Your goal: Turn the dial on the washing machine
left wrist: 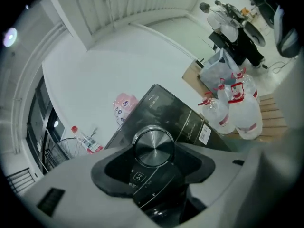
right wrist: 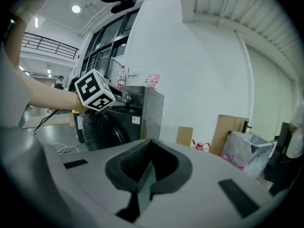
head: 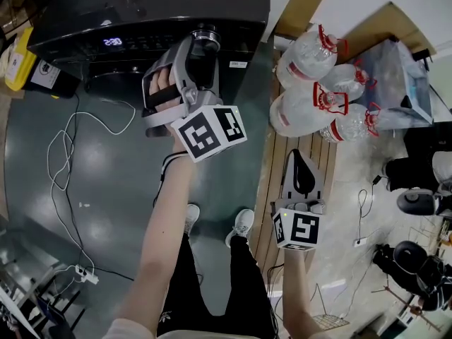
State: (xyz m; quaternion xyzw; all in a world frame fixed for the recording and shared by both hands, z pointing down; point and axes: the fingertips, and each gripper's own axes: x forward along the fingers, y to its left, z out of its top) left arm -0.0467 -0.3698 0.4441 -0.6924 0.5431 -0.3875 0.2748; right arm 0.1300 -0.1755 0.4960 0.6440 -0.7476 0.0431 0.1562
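The silver dial (left wrist: 153, 147) was pictured on the control panel of a black washing machine (head: 141, 6), just above a play-pause button and to the right of the lit display (head: 113, 42). The left gripper (head: 203, 48) was held up to the panel, its fingers (left wrist: 107, 172) parted, with the dial framed in the gap between the dark pads. A dark margin could be seen on either side of the dial, and no contact with the pads could be made out.

The right gripper (head: 302, 171) was held lower and well apart from the machine. Its fingers (right wrist: 123, 163) were brought together with nothing between them, only a thin slit being left.

A pink pack (left wrist: 124, 106) and a clear bottle with a red cap (left wrist: 85, 139) were seen on top of the machine. Several large clear water jugs with red handles (head: 314, 83) were piled on a wooden pallet (head: 296, 147) to the machine's right, near a flattened cardboard box (head: 300, 6). A white cable (head: 63, 154) was looped across the grey floor (head: 113, 189) towards a power strip (head: 86, 276), and a yellow box (head: 18, 58) was set at the machine's left. The person's white shoes (head: 242, 224) were planted on the floor below the raised left arm.
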